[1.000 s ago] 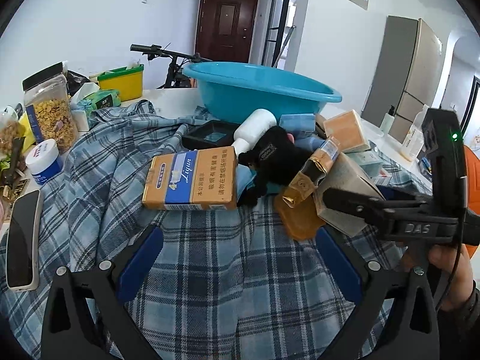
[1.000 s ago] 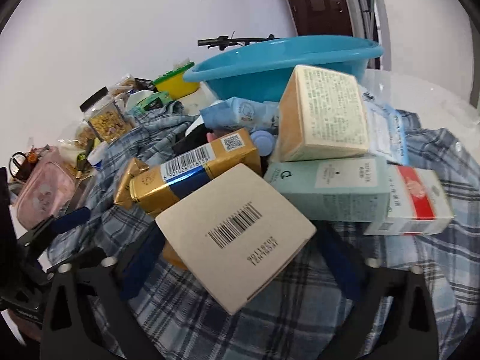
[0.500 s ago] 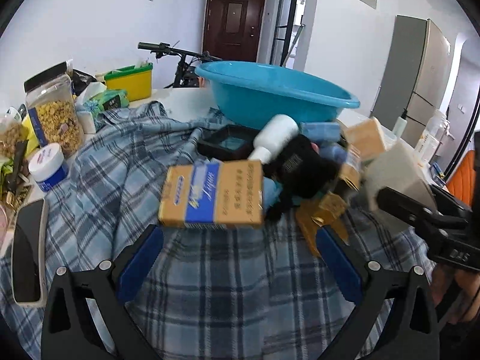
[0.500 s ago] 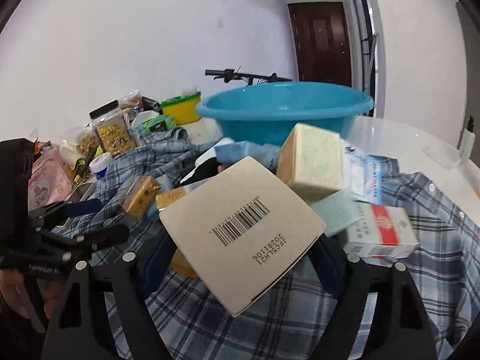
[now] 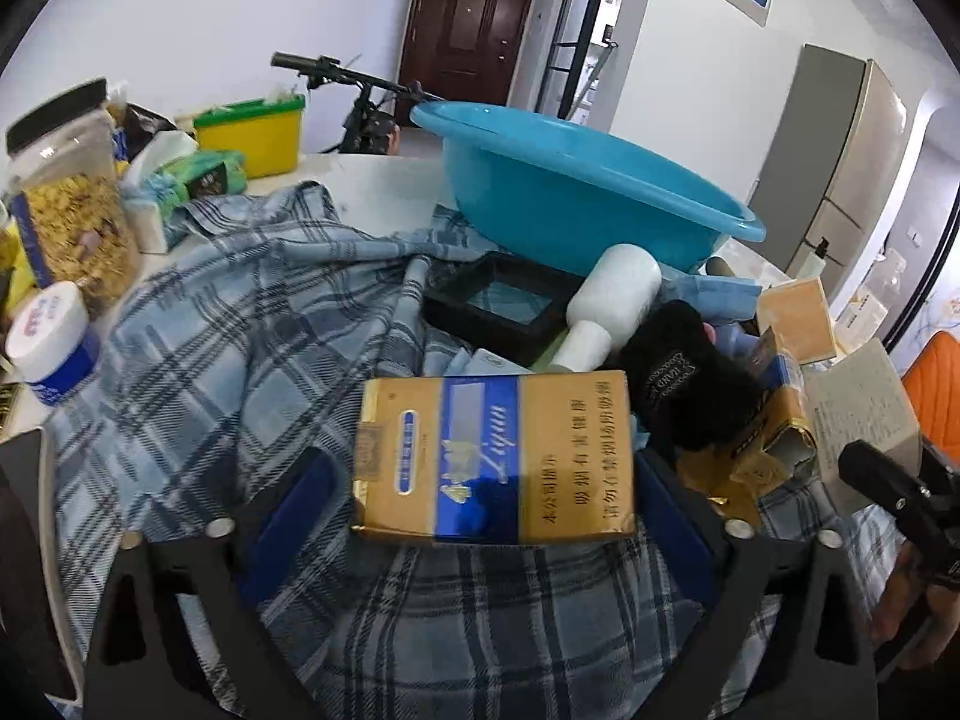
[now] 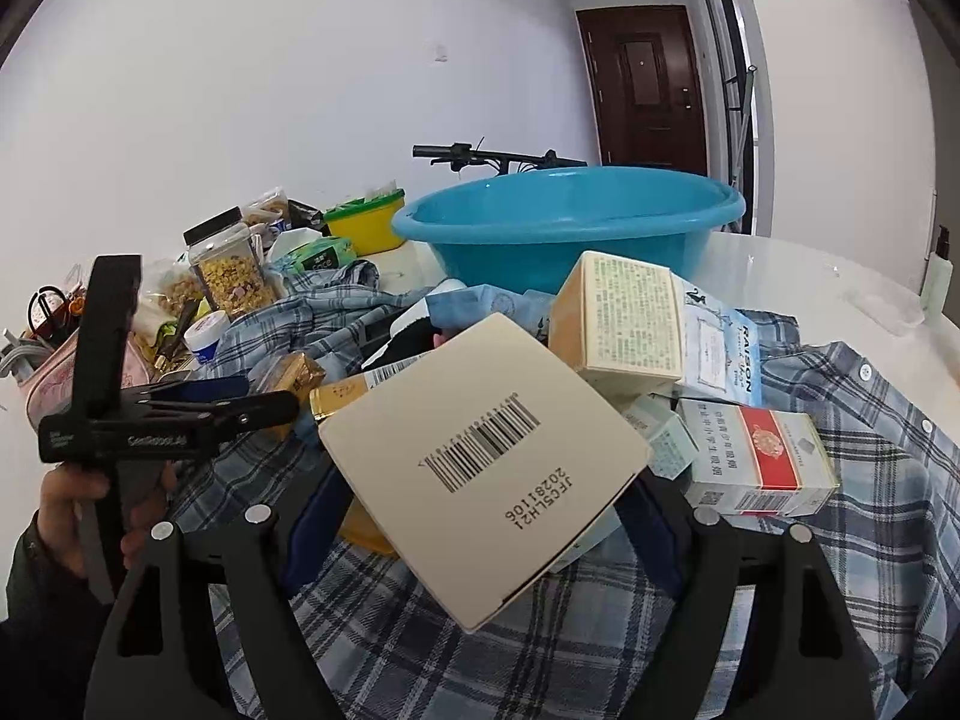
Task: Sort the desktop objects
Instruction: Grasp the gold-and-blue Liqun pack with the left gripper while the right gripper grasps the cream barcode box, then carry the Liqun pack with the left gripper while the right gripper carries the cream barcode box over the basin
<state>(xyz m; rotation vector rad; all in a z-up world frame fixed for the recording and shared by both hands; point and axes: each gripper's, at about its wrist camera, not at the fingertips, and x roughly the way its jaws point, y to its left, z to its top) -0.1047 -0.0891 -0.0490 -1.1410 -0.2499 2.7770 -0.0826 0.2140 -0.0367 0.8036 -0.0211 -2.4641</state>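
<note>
A gold and blue cigarette carton (image 5: pixel 498 462) lies on the plaid shirt (image 5: pixel 240 330) in front of the blue basin (image 5: pixel 576 204). My left gripper (image 5: pixel 486 474) straddles the carton. Its jaws are closing, and the blue pads (image 5: pixel 288 510) stand just off the carton's ends. My right gripper (image 6: pixel 486 534) is shut on a beige barcode box (image 6: pixel 486 456) and holds it tilted above the pile. In the right wrist view, the left gripper (image 6: pixel 180 414) shows at the left, held by a hand.
A white bottle (image 5: pixel 606 306), a black tray (image 5: pixel 504 306), a black pouch (image 5: pixel 684 384) and a gold pack (image 5: pixel 774 438) crowd behind the carton. A red and white pack (image 6: pixel 756 456) lies on the right. A cereal jar (image 5: pixel 66 204), a white tub (image 5: pixel 51 342) and a phone (image 5: pixel 24 540) line the left edge.
The left gripper has moved forward until the carton lies between its fingers. The right gripper has raised the beige box off the pile and has then held still.
</note>
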